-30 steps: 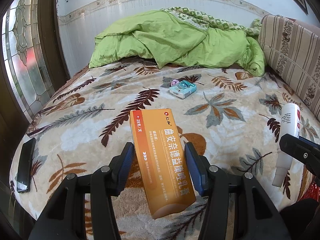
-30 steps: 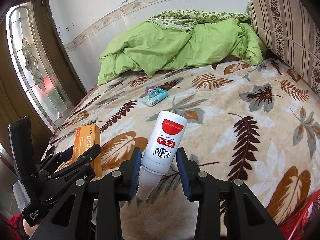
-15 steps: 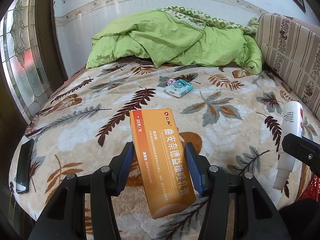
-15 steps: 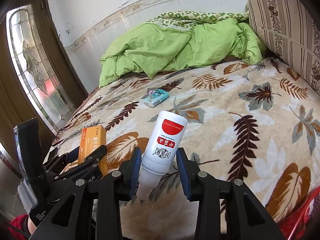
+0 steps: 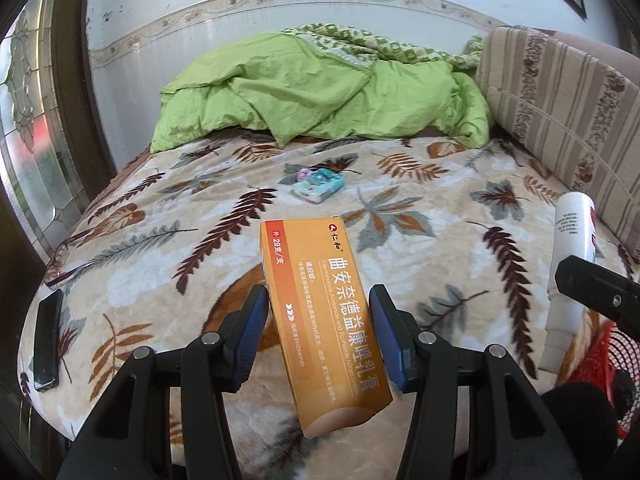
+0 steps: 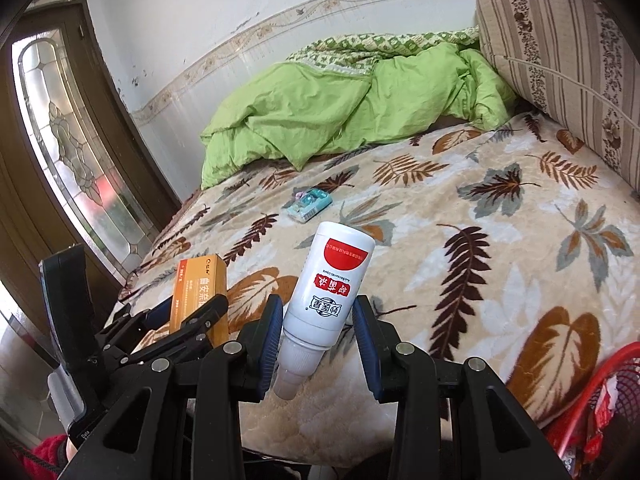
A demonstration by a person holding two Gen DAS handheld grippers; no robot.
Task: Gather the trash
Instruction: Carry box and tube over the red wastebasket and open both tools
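My left gripper (image 5: 319,322) is shut on an orange medicine box (image 5: 324,316) and holds it above the bed's near edge; the box also shows in the right wrist view (image 6: 199,298). My right gripper (image 6: 316,330) is shut on a white bottle with a red label (image 6: 326,300), held cap down; the bottle also shows at the right of the left wrist view (image 5: 570,276). A small teal packet (image 5: 319,185) lies on the leaf-patterned blanket (image 5: 400,240) mid-bed, far ahead of both grippers; it also shows in the right wrist view (image 6: 309,204).
A red mesh basket (image 6: 600,396) sits low at the bed's front right, with wrappers inside. A black phone-like slab (image 5: 47,338) lies at the bed's left edge. A green quilt (image 5: 320,92) is heaped at the back. A striped cushion (image 5: 560,120) lines the right side.
Both grippers have pulled back and risen from the bed, still holding the box and the bottle. More of the wall and the red basket has come into view.
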